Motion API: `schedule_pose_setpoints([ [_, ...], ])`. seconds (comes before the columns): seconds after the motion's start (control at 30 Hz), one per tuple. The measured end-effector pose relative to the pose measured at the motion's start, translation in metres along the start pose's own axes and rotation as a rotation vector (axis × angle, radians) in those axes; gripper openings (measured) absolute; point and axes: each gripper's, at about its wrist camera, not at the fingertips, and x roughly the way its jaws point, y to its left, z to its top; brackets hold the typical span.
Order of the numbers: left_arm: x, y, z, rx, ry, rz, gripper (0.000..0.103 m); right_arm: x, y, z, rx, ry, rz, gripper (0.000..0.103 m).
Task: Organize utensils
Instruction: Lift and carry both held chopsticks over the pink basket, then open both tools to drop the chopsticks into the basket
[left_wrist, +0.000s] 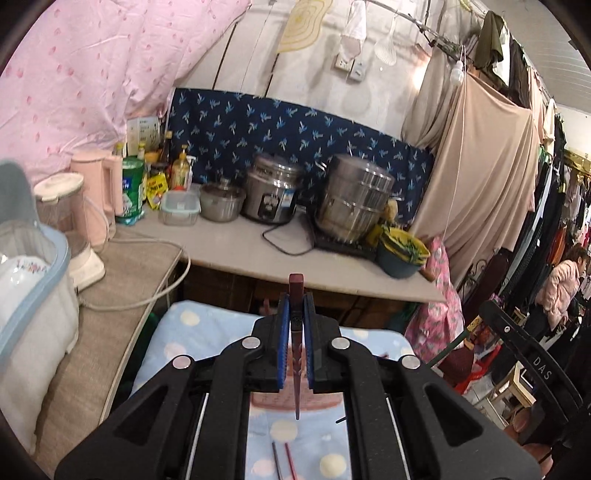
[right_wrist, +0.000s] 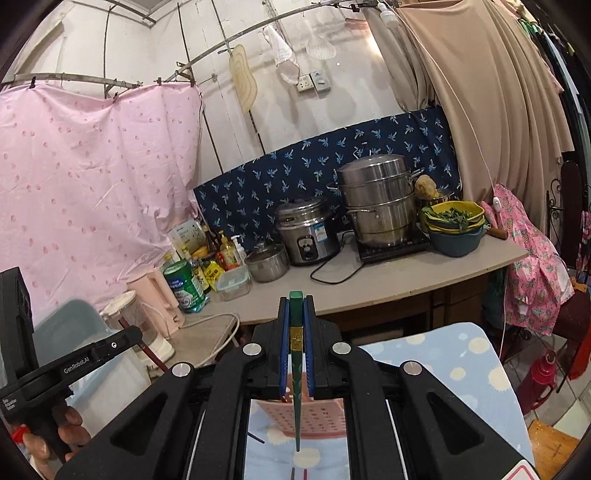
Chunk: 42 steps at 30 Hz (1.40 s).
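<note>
Dark red tapered chopstick (left_wrist: 295, 332): clenched between blue pads of left gripper (left_wrist: 295, 314), long axis along fingers, square butt out past tips, thin point back toward camera.

Green tapered chopstick with gold band (right_wrist: 296, 369): same lie, clamped in right gripper (right_wrist: 296, 321).

Pink perforated plastic basket (right_wrist: 314, 417): below and just behind both jaws, on blue dotted cloth (right_wrist: 443, 362). Both hands about equally near, judged.

Loose chopsticks (left_wrist: 284, 458) on cloth below.
</note>
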Motion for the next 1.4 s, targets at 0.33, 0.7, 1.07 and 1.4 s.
schedule_pose_setpoints([
  [0.33, 0.054, 0.005, 0.025, -0.013, -0.025, 0.054, 0.007, 0.059, 0.008, 0.031, -0.021, -0.027, -0.033, 0.007],
  [0.7, 0.105, 0.017, -0.001, -0.013, 0.059, 0.084, 0.007, 0.123, -0.021, -0.010, -0.001, 0.116, -0.068, 0.007],
  [1.07, 0.105, 0.020, -0.011, 0.000, 0.045, 0.122, 0.023, 0.125, -0.028, -0.018, 0.008, 0.134, -0.062, 0.010],
  [1.4, 0.076, 0.021, -0.034, 0.021, 0.062, 0.148, 0.023, 0.084, -0.027, -0.035, -0.010, 0.142, -0.039, 0.011],
])
